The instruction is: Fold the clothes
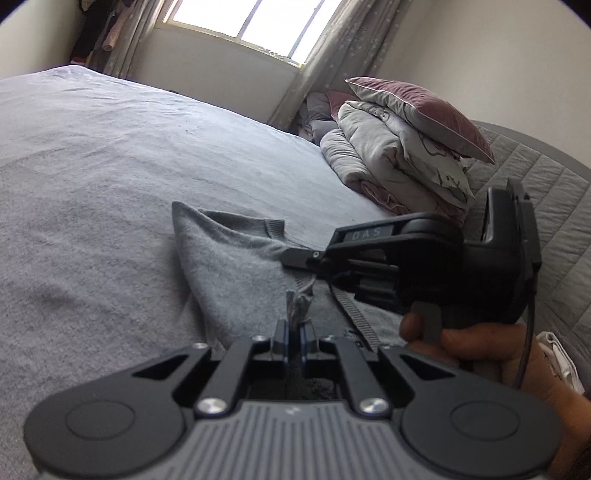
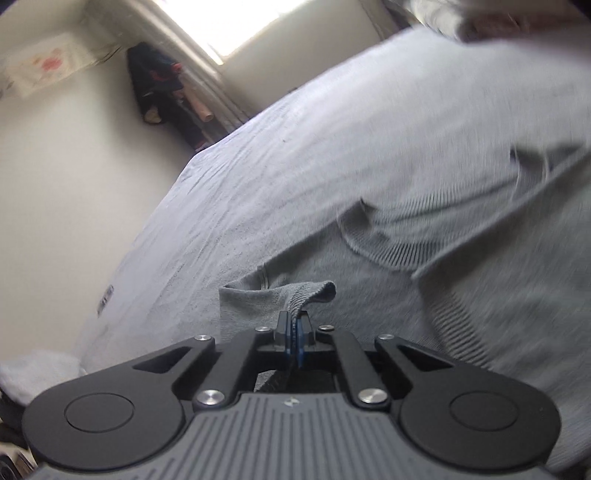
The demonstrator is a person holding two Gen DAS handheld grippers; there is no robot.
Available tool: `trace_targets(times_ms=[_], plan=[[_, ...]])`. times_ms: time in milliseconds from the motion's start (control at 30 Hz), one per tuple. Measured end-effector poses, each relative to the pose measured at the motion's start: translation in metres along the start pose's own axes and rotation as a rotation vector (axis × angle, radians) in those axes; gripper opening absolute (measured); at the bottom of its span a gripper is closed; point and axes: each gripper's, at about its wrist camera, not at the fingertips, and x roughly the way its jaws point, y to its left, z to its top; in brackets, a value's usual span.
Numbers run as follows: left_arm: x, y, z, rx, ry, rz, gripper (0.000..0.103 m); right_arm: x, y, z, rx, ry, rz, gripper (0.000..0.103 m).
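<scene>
A grey knit sweater [image 1: 236, 258] lies on the bed, partly lifted into a peak. My left gripper [image 1: 293, 325] is shut on a pinch of its fabric, which sticks up between the pads. In the left wrist view my right gripper [image 1: 295, 258] comes in from the right, held by a hand [image 1: 465, 343], its tip on the sweater's ribbed edge. In the right wrist view my right gripper [image 2: 294, 328] is shut on a ribbed hem of the sweater [image 2: 406, 229], which curls over the fingertips. The rest of the sweater spreads blurred to the right.
The bed sheet [image 1: 110, 166] is pale grey and stretches far to the left. A folded duvet and pink pillow [image 1: 402, 136] are stacked at the headboard side. A window with curtains [image 1: 251, 22] is behind. Hanging clothes [image 2: 166, 88] stand in the corner.
</scene>
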Motion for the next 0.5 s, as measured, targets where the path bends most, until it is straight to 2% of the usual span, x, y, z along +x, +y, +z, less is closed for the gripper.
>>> trace_targets(times_ms=[300,500], plan=[[0.011,-0.031,-0.002,0.041,0.004,-0.025,0.006,-0.027,-0.014,0.018,-0.143,-0.079,-0.066,0.004],[0.027,-0.045,-0.008,0.059,0.042,-0.038,0.006,-0.031,-0.030,0.022,-0.201,-0.067,-0.125,0.004]])
